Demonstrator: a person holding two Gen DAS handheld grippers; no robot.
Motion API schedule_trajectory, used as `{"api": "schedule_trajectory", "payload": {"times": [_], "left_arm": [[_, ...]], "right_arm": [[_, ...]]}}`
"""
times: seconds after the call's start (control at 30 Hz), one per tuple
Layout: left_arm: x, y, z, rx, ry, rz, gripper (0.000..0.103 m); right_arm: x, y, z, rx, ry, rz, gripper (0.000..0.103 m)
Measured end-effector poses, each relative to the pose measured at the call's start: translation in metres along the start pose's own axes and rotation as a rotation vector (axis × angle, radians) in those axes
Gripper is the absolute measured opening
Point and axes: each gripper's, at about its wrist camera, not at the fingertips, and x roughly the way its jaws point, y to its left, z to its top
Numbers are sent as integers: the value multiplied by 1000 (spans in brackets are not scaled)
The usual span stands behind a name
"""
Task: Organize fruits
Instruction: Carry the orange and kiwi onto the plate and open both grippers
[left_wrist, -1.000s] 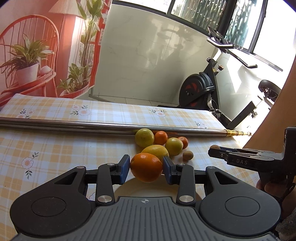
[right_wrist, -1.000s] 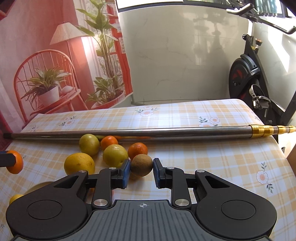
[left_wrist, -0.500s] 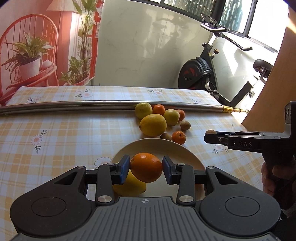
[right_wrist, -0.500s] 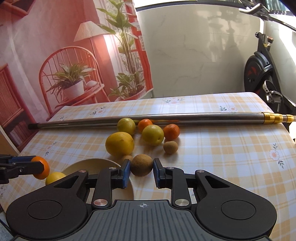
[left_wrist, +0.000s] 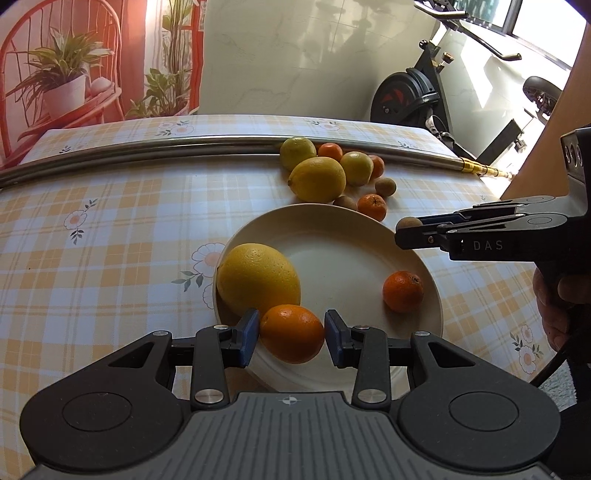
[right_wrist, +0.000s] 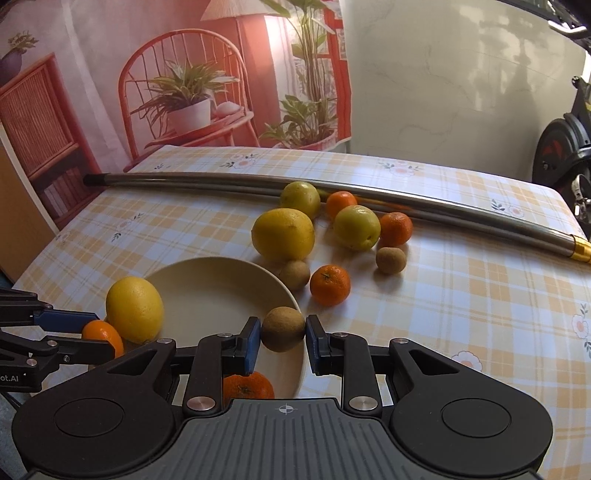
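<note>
My left gripper (left_wrist: 291, 334) is shut on an orange (left_wrist: 292, 333), held low over the near rim of a cream plate (left_wrist: 343, 254). On the plate lie a big yellow citrus (left_wrist: 258, 282) and a small tangerine (left_wrist: 403, 291). My right gripper (right_wrist: 283, 335) is shut on a brown kiwi (right_wrist: 283, 328) above the plate's (right_wrist: 207, 291) right edge; it also shows from the side as the right gripper (left_wrist: 406, 230) in the left wrist view. The left gripper (right_wrist: 92, 332) with its orange shows at the right wrist view's left edge.
Loose fruit lies beyond the plate: a large lemon (right_wrist: 283, 234), two green-yellow fruits, several tangerines (right_wrist: 330, 285) and two kiwis (right_wrist: 390, 260). A long steel pole (right_wrist: 424, 206) crosses the checked tablecloth behind them. An exercise bike (left_wrist: 417, 96) stands past the table's far right edge.
Both grippers have moved back from the fruit pile to over the plate, each keeping its fruit. The left gripper has come down and tilted toward the plate.
</note>
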Motion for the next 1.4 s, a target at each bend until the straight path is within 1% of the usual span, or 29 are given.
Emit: {"api": "schedule_trajectory", "payload": {"times": [0.07,0.13,0.2,0.27,0.5,1.03,1.27,1.4], "left_arm": [[4,2,-2,-15,17,-4,41],[8,2,-5,-13,30,9,41],[11,2,-6,-3,37,28,41],[11,2,-7,2,34,30,41],[13,-2,-6,29,23,47,41],[15,-1,-6,28,10,59,42],[14,-1,-6,28,9,63,42],[13,2,-6,8,8,52,42]], "right_arm": [[3,3,1,-20,15,-2,24],[10,12,-1,-92,43,-38,24],[15,20,-5,-130,59,-39,24],[18,23,-7,-127,74,-23,24],[23,21,-6,-117,83,-34,24],[27,15,-9,-68,75,-19,24],[27,14,-9,-65,75,-18,24],[27,14,-9,-63,75,-17,24]]}}
